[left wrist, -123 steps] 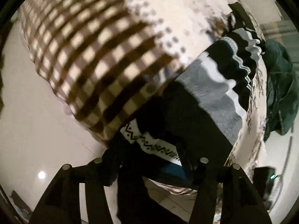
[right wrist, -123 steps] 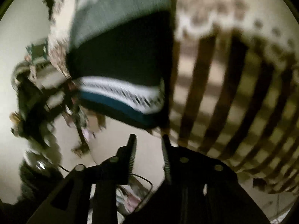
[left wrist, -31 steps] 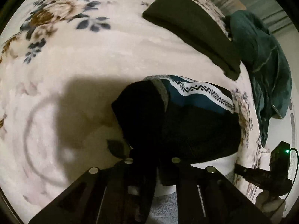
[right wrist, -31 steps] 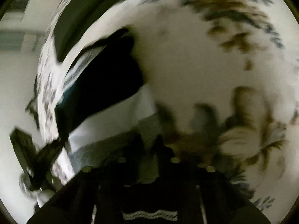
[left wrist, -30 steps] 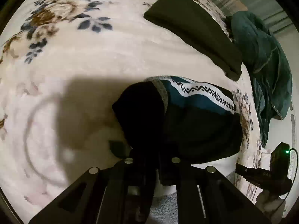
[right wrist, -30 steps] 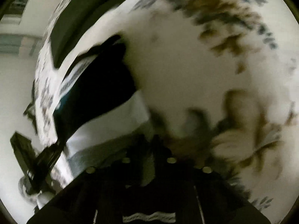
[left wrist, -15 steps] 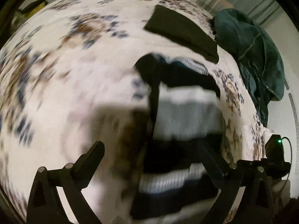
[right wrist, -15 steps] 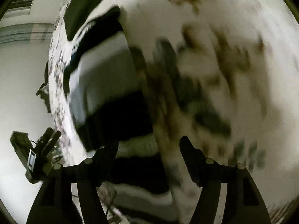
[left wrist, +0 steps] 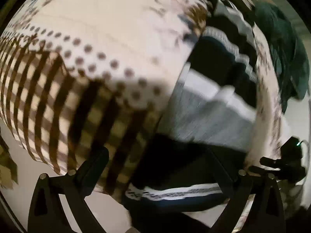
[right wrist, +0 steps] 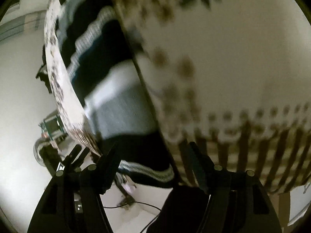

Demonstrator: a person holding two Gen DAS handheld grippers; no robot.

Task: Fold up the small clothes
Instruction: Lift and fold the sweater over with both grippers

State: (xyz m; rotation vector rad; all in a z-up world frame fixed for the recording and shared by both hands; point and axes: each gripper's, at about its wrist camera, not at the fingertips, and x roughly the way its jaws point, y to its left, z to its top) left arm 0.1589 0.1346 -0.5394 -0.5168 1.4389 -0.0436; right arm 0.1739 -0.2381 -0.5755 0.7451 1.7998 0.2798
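Observation:
A small knit sweater with black, grey, white and teal bands lies flat on the cream bedspread, its patterned hem toward the near edge. It also shows in the right wrist view. My left gripper is open and empty, its fingers spread wide on either side of the hem. My right gripper is open and empty, just in front of the sweater's near edge. Both views are blurred by motion.
The bedspread has a brown checked and dotted border hanging over the near edge. A dark green garment lies at the far right. A black device with a green light and cables sit beside the bed.
Both grippers let go of the sweater, opened wide and pulled back toward the near edge of the bed. The sweater, folded over a second ago, now lies flat.

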